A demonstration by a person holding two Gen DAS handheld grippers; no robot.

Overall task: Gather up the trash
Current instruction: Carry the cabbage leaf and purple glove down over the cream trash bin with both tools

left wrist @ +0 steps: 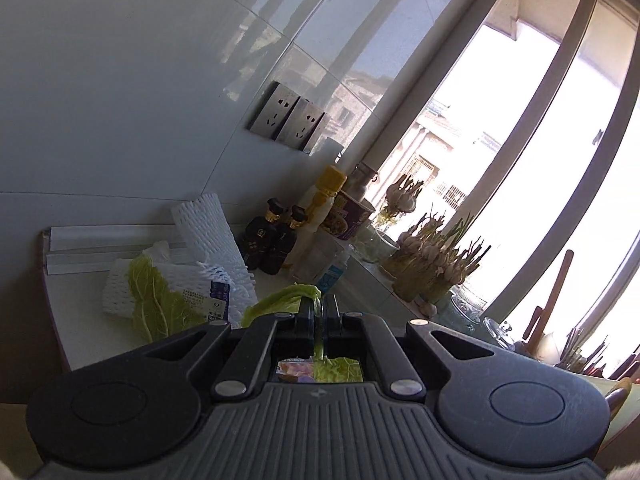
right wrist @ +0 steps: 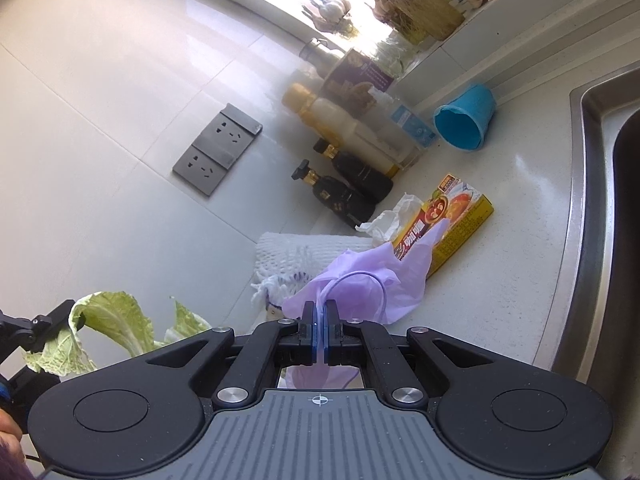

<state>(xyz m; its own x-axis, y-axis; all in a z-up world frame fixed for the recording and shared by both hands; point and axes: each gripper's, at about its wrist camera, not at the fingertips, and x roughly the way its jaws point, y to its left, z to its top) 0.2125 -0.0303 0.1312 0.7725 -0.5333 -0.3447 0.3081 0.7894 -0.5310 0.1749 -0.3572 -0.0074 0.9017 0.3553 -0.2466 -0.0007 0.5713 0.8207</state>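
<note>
My left gripper is shut on a pale green cabbage leaf, held above the white counter. In the right wrist view that same gripper shows at the left edge with the leaf drooping from it. A second cabbage leaf lies on white foam netting. My right gripper is shut on a thin purple plastic bag, which drapes over a yellow food box. A crumpled tissue and more foam netting lie beside the box.
Dark bottles, a yellow-capped bottle and a noodle cup stand against the tiled wall. A blue cup lies on its side. The steel sink is at the right. Garlic bunches line the window sill.
</note>
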